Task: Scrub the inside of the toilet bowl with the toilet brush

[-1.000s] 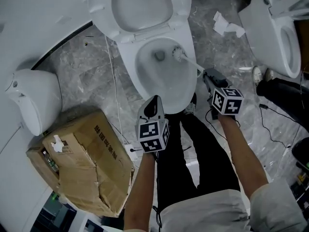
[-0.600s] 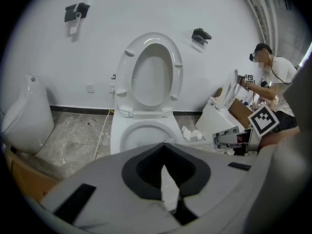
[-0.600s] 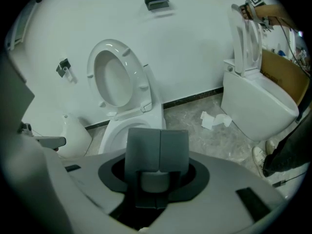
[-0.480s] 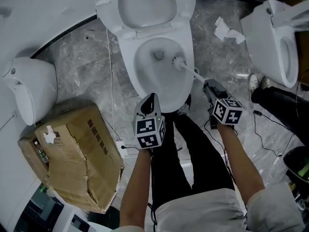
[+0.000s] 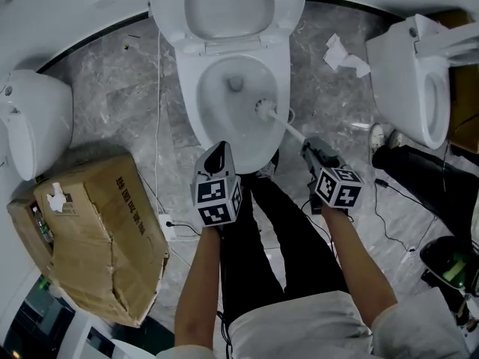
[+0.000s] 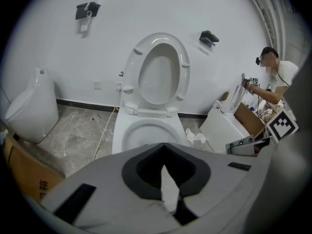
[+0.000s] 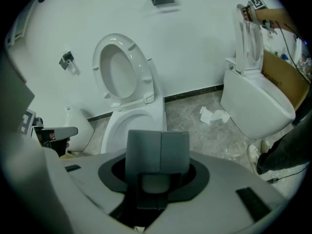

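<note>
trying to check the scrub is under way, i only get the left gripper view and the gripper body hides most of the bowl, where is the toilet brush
observer: The toilet brush has its head down inside the toilet bowl, toward the right of the basin in the head view.
operator: what's holding it
observer: The right gripper. Its fingers are closed on the far end of the handle.
operator: and where's my left one relative to the bowl
observer: In the head view the left gripper is shut and empty, with its tip over the bowl's front rim, left of the brush.

Grey marble floor bears toilet, cardboard box, crumpled paper
</note>
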